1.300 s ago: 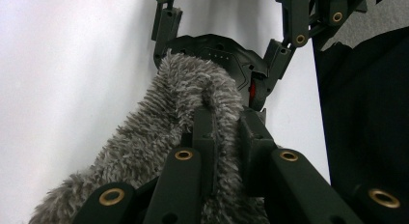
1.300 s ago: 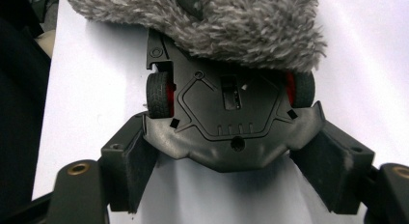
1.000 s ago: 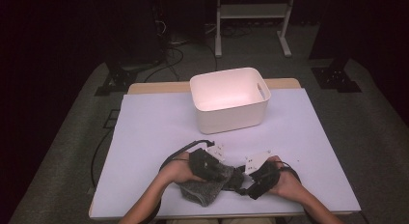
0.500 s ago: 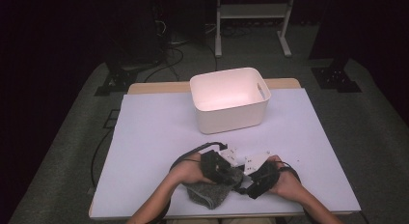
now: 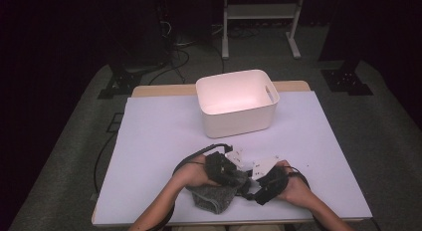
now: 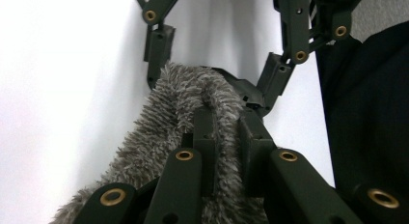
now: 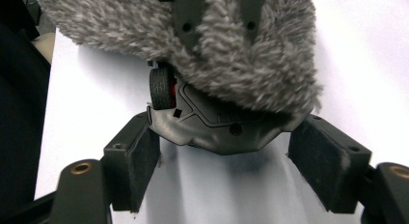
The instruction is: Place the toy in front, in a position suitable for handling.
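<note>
Near the table's (image 5: 164, 126) front edge, the left gripper (image 5: 230, 172) has its jaws pressed together on the edge of a grey fuzzy sock (image 5: 215, 197). In the left gripper view the pile of the sock (image 6: 183, 113) bulges up between and around the closed black fingers (image 6: 205, 132), and the rest of the fabric trails down toward the camera. The right gripper (image 5: 259, 187) sits just beside the left one, facing it, with its jaws spread wide. In the right gripper view its two pads (image 7: 135, 161) stand on either side of a grey toy car (image 7: 217, 127) without touching it. The car's nose and one black wheel poke out of the sock's (image 7: 231, 55) opening, and the sock covers the rest of the car, so the sock acts as a pouch with the car partly inside it. Well beyond both grippers, toward the far side of the table, stands a white bin (image 5: 238, 102) with handle cutouts; its visible interior holds nothing.
</note>
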The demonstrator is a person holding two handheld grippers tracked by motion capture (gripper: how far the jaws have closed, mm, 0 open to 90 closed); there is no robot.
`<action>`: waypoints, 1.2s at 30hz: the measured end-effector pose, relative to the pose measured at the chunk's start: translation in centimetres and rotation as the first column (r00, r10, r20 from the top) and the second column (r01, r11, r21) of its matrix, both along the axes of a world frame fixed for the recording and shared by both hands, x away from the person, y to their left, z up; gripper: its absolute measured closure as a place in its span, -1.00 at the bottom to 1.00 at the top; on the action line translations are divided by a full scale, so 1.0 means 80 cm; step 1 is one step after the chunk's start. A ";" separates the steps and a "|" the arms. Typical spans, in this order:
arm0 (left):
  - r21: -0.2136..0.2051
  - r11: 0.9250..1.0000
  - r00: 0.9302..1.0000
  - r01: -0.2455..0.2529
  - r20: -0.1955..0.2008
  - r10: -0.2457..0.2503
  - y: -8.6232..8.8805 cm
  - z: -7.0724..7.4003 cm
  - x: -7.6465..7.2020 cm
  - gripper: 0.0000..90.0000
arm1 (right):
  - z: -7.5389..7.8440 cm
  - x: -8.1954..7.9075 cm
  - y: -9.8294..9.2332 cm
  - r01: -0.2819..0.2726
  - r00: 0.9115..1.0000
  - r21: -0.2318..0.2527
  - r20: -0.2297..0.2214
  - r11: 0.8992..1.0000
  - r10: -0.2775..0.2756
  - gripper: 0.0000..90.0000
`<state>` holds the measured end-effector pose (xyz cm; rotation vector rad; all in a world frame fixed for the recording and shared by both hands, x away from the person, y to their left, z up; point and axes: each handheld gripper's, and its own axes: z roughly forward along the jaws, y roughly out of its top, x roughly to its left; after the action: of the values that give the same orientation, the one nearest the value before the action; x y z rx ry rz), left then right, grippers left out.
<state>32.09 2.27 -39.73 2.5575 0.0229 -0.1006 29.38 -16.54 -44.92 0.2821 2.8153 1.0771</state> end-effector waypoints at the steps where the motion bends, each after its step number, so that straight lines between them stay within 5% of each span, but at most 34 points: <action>1: -0.009 1.000 1.000 0.005 -0.003 -0.005 -0.001 -0.001 0.000 0.79 | 0.000 0.000 0.000 0.001 1.000 0.003 -0.002 1.000 -0.001 -0.43; 9: -0.009 1.000 1.000 0.016 -0.013 -0.016 -0.011 -0.007 0.002 0.79 | -0.004 0.000 0.002 -0.002 1.000 -0.019 -0.001 1.000 0.002 -0.43; 14: 0.005 0.999 0.999 -0.044 -0.011 0.044 0.009 -0.002 0.010 0.79 | -0.004 0.005 -0.004 0.013 1.000 0.002 -0.011 1.000 -0.013 -0.19; 18: -0.018 0.998 0.998 -0.053 -0.023 0.052 0.015 -0.007 0.008 0.79 | -0.005 0.014 0.000 -0.019 0.997 0.000 -0.078 1.000 0.019 -0.46; 22: -0.019 0.999 0.999 -0.038 -0.023 0.038 0.009 -0.010 0.006 0.79 | -0.006 0.017 0.006 -0.024 0.997 -0.005 -0.071 1.000 0.024 -0.58; 28: -0.015 0.999 0.999 -0.037 -0.030 0.037 0.009 -0.010 0.009 0.79 | -0.007 0.021 0.027 -0.044 0.998 -0.013 -0.049 0.999 0.044 -0.58; 36: 0.018 0.998 0.998 -0.068 -0.012 0.068 0.030 -0.002 0.011 0.78 | -0.008 0.018 0.022 -0.039 0.998 -0.004 -0.046 0.999 0.039 -0.53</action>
<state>32.96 4.64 -39.86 2.5711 0.1155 -0.0904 30.83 -14.76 -45.52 0.2552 2.8755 1.0846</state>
